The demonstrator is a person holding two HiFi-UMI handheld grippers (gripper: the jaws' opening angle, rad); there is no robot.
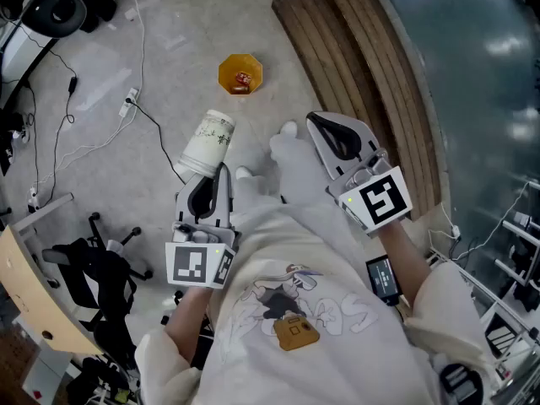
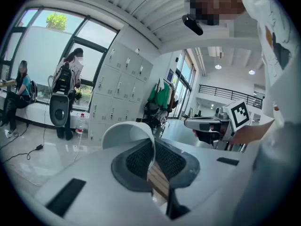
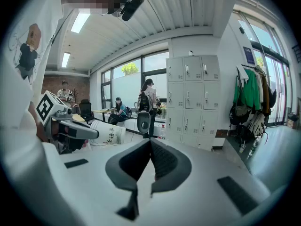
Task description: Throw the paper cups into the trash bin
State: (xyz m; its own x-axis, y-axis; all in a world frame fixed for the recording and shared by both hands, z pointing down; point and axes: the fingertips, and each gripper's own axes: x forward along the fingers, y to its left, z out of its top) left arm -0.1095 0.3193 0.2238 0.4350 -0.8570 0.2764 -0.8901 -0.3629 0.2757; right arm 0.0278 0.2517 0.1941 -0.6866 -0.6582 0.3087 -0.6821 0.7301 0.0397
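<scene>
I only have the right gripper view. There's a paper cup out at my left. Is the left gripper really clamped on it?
Observer: Yes. In the left gripper view, the left gripper has its jaws closed on the wall of the paper cup, at the rim.
Operator: Where's the trash bin? I can't see any floor from here.
Observer: The head view shows a yellow bin standing on the floor, ahead of the cup and apart from it.
Operator: Anything in it already?
Observer: A small red thing lies inside; I can't tell what it is.
</scene>
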